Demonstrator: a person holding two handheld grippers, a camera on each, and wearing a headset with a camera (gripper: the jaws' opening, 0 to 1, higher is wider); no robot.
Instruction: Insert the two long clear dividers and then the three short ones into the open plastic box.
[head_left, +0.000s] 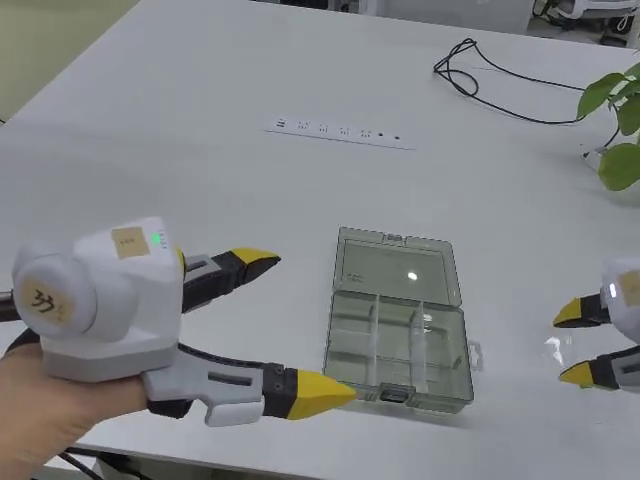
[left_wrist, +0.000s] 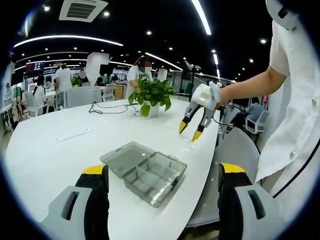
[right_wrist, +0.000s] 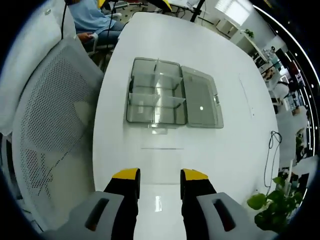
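The open clear plastic box (head_left: 400, 350) lies near the table's front edge, its lid (head_left: 398, 265) folded back flat. Clear dividers stand inside it, splitting it into several compartments (right_wrist: 155, 97). A small clear piece (head_left: 475, 355) lies against the box's right side, and a thin clear strip (right_wrist: 162, 148) lies on the table between the box and my right gripper. My left gripper (head_left: 305, 325) hovers left of the box, open wide and holding nothing. My right gripper (head_left: 567, 345) hangs right of the box, open with nothing between its jaws. The left gripper view has the box (left_wrist: 150, 172) ahead and the right gripper (left_wrist: 189, 132) beyond it.
A white power strip (head_left: 340, 132) lies further back on the white table, with a black cable (head_left: 500, 90) and a potted plant (head_left: 620, 130) at the far right. A mesh chair (right_wrist: 55, 110) stands by the table's near edge. People sit in the room behind.
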